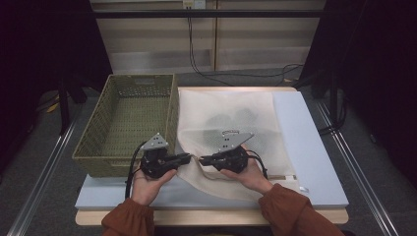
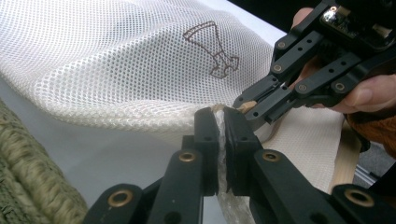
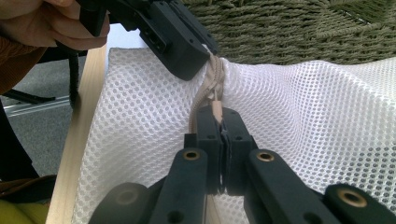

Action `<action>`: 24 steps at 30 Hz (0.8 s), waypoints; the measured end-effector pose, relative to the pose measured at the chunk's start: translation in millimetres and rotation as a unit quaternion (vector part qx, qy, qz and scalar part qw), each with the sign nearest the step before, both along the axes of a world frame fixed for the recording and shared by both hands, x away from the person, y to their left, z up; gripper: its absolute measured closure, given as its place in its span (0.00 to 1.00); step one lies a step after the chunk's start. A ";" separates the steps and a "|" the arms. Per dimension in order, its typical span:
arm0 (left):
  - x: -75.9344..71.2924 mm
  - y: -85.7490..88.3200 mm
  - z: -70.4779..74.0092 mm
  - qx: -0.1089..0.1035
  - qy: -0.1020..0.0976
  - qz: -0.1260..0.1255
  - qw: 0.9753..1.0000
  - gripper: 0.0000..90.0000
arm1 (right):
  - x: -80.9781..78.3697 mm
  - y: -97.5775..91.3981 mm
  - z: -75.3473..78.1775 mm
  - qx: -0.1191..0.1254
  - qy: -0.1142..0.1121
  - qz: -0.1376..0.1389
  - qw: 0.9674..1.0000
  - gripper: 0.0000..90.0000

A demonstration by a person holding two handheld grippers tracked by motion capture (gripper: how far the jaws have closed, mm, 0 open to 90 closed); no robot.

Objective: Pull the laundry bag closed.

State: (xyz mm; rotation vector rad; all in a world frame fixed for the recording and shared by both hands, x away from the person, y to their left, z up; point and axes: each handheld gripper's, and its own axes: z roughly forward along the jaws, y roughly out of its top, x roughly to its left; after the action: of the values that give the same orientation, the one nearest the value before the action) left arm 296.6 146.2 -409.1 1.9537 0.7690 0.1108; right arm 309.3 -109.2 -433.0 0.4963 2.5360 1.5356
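Mostly soft white honeycomb mesh bag (image 2: 116,60)

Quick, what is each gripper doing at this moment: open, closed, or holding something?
Left gripper: closed on the bunched edge of the white mesh bag.
Right gripper: closed on the beige zipper pull of the mesh bag.

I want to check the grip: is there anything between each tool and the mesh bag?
Nothing visible. The left tool is clamped on the mesh bag at its corner, and the right tool pinches the beige zipper pull beside it.
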 end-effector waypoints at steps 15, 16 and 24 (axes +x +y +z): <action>0.8 -0.6 2.2 -0.007 0.006 -0.001 1.000 0.95 | -1.8 -3.4 -2.4 0.000 0.000 0.000 1.000 0.98; 0.6 0.4 2.8 -0.011 0.005 0.002 1.000 0.95 | -2.0 -3.6 -2.4 -0.002 0.001 0.000 1.000 0.98; 0.2 1.9 2.9 -0.005 0.004 0.001 1.000 0.95 | -2.3 -4.3 -5.5 -0.008 0.004 0.003 1.000 0.98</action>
State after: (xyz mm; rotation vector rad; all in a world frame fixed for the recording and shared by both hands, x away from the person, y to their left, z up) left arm 296.8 148.1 -406.3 1.9445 0.7754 0.1009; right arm 306.9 -113.5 -438.5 0.4939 2.5551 1.5183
